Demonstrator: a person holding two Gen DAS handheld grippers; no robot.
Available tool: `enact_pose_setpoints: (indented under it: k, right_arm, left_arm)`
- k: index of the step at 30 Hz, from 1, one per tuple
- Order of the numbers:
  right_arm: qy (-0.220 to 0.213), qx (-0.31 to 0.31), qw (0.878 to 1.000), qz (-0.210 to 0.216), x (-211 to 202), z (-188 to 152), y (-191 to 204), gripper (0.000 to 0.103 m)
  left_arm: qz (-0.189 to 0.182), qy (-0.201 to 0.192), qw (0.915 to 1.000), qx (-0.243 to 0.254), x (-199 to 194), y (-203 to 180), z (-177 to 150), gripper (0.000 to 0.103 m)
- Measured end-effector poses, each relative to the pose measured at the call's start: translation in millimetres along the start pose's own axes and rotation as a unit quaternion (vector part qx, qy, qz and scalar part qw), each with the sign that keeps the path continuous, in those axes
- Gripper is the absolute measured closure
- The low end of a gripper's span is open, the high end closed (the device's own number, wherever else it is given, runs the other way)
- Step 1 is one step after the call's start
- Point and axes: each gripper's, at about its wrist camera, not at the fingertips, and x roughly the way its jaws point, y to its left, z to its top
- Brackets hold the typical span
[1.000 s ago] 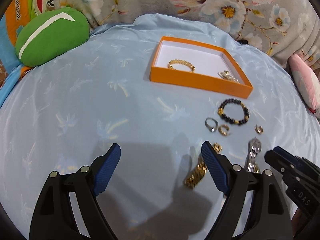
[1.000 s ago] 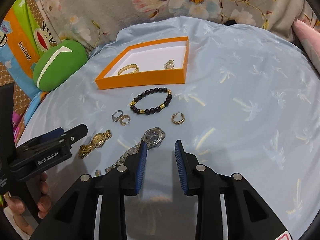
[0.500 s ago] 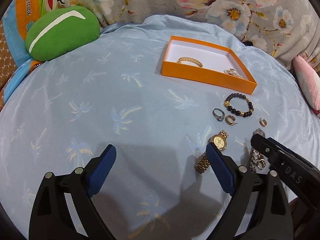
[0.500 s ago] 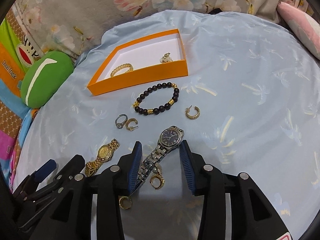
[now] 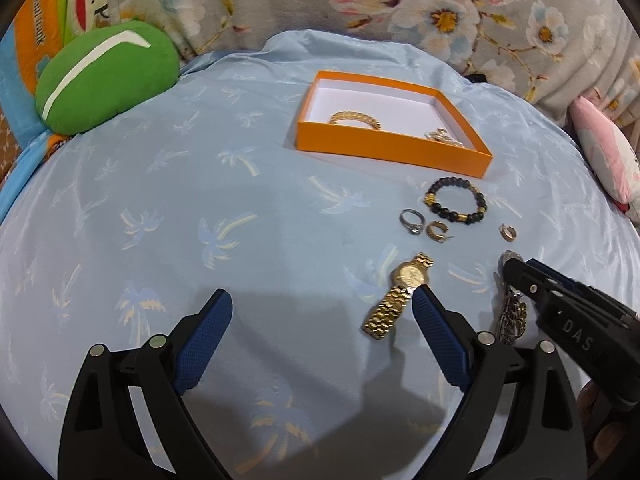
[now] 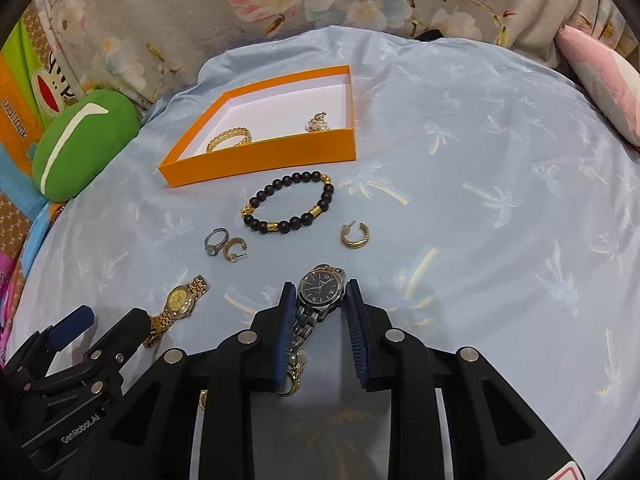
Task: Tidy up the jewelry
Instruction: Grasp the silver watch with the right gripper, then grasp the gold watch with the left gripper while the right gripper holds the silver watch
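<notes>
An orange box (image 6: pixel 260 156) (image 5: pixel 392 148) holds a gold bracelet (image 6: pixel 229 139) and a pearl piece (image 6: pixel 317 123). On the blue cloth lie a black bead bracelet (image 6: pixel 290 204), a silver ring (image 6: pixel 216 240), two gold hoop earrings (image 6: pixel 235 249) (image 6: pixel 355 236), a gold watch (image 6: pixel 180 304) (image 5: pixel 400 292) and a silver dark-faced watch (image 6: pixel 320 292). My right gripper (image 6: pixel 318 312) is open with its jaws either side of the silver watch. My left gripper (image 5: pixel 320 320) is wide open, its right finger beside the gold watch.
A green cushion (image 5: pixel 104 76) lies at the back left and a pink pillow (image 6: pixel 600 76) at the back right. Floral fabric (image 5: pixel 360 0) rises behind the cloth. Another gold earring (image 6: pixel 294 376) lies between my right fingers near the watch band.
Both grippers drew back and lower toward the jewelry. My right gripper opened wider and now straddles the silver watch. My left gripper stays wide open.
</notes>
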Motion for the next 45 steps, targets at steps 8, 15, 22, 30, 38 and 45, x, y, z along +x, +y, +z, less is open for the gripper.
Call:
enact_pose_setpoints:
  k: [8,15,22,30,38,45]
  right_arm:
    - [-0.001,0.013,1.0,-0.006,-8,-5,-23,0.079]
    - [0.003,0.015,1.0,-0.001,-6,-5,-24,0.079]
    - [0.004,0.014,1.0,-0.001,-5,-5,-23,0.079]
    - [0.004,0.014,1.0,0.002,-5,-5,-22,0.078]
    - [-0.023,-0.013,0.999,0.028,-16,-6,-10,0.079]
    - [-0.033,-0.025,0.998,0.046,-24,-4,-4,0.08]
  left_arm:
    - [0.001,0.031,0.9994,0.017,19,-24,8,0.016]
    - [0.021,0.031,0.9988,0.031,22,-32,9,0.03]
    - [-0.003,0.02,0.9991,0.036,18,-36,9,0.067]
    - [-0.022,0.016,0.9995,0.018,15,-31,8,0.08]
    - [-0.021,0.009,0.9997,0.002,7,-27,5,0.08]
    - [-0.018,0.001,0.9998,-0.01,-3,-20,10,0.08]
